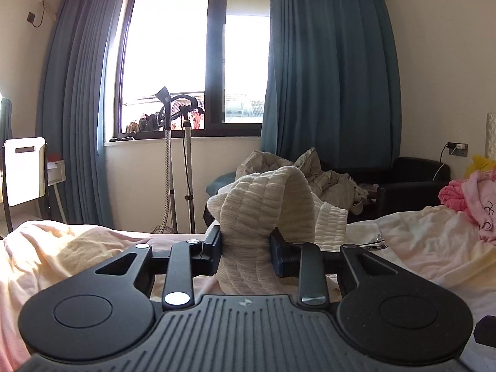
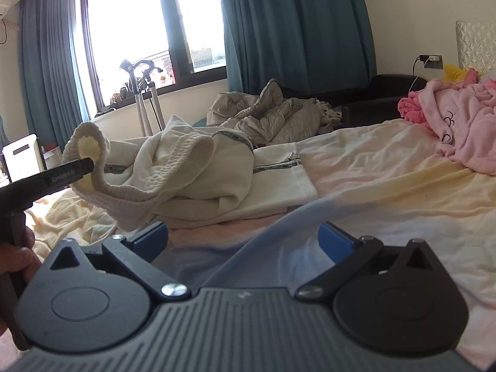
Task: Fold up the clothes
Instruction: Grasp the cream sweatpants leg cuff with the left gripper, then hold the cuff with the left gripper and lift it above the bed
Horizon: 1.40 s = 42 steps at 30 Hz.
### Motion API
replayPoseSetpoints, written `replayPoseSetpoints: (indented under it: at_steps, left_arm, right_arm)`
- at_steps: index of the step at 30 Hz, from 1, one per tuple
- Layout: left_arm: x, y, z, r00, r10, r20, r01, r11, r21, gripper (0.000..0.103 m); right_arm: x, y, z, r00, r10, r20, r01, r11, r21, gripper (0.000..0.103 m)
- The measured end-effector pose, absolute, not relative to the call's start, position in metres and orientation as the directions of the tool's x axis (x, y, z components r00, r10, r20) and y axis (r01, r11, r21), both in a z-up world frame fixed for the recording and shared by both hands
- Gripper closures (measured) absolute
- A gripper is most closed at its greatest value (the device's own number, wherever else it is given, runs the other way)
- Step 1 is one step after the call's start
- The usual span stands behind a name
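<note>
A cream white zip jacket (image 2: pixel 198 170) with ribbed hem and cuffs lies crumpled on the bed (image 2: pixel 372 167). My left gripper (image 1: pixel 246 248) is shut on a ribbed cream part of the jacket (image 1: pixel 266 204), which bulges up between its fingers. In the right wrist view the left gripper (image 2: pixel 83 167) holds that ribbed edge lifted at the left. My right gripper (image 2: pixel 243 238) is open and empty, low over the pale sheet in front of the jacket. A blurred pale blue fold of cloth (image 2: pixel 248 248) lies close under it.
A pink fleece garment (image 2: pixel 458 121) is heaped at the right of the bed. A beige quilted jacket (image 2: pixel 272 114) lies beyond the bed on a dark sofa (image 2: pixel 387 93). A garment steamer stand (image 1: pixel 173 167) is by the window, with blue curtains (image 1: pixel 331 71) on both sides.
</note>
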State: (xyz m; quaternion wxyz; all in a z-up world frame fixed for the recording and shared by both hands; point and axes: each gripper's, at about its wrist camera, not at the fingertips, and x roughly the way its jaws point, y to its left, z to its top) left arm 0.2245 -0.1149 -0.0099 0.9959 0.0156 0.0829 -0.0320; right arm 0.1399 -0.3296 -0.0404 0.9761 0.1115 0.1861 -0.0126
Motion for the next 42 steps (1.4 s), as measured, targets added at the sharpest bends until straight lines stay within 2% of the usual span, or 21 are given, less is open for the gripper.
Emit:
replayPoseSetpoints:
  at_steps: [3,4,5,8,12,21,27,32,42]
  left_arm:
    - [0.208,-0.081,-0.007,0.98,-0.03,-0.199,0.033,0.999,0.011,0.073]
    - [0.204,-0.071,-0.008,0.977,-0.017,-0.211,0.019,1.0,0.01,0.081]
    - [0.2,-0.061,-0.009,0.975,-0.004,-0.223,0.006,1.0,0.009,0.094]
    - [0.199,-0.037,-0.02,0.959,-0.012,-0.281,-0.001,0.999,-0.043,0.094]
    - [0.196,-0.027,-0.034,0.96,-0.012,-0.279,0.001,0.999,-0.038,0.094]
    - [0.193,-0.028,-0.042,0.969,-0.071,-0.238,0.053,0.995,-0.082,0.094]
    - [0.194,-0.022,-0.044,0.966,-0.08,-0.247,0.044,0.988,-0.148,0.094]
    - [0.19,-0.024,-0.051,0.976,-0.067,-0.209,0.041,0.991,-0.125,0.094]
    - [0.189,-0.031,-0.059,0.974,-0.064,-0.218,0.04,0.993,-0.114,0.094]
  right_arm:
    - [0.138,-0.306,-0.054,0.912,0.083,-0.401,0.01,0.974,0.225,0.0]
    - [0.139,-0.294,-0.061,0.902,0.111,-0.417,-0.015,0.974,0.226,0.0]
    - [0.14,-0.283,-0.069,0.89,0.137,-0.435,-0.039,0.974,0.225,0.0]
    - [0.145,-0.252,-0.093,0.843,0.187,-0.505,-0.085,0.972,0.218,0.0]
    - [0.15,-0.232,-0.115,0.803,0.203,-0.56,-0.113,0.975,0.192,0.0]
    - [0.153,-0.21,-0.131,0.806,0.099,-0.584,-0.095,0.995,0.036,0.0]
    - [0.153,-0.215,-0.132,0.803,0.101,-0.588,-0.087,0.995,0.051,0.0]
    - [0.155,-0.212,-0.132,0.801,0.088,-0.592,-0.085,0.996,0.034,0.0]
    - [0.155,-0.212,-0.131,0.802,0.088,-0.591,-0.085,0.996,0.033,0.0]
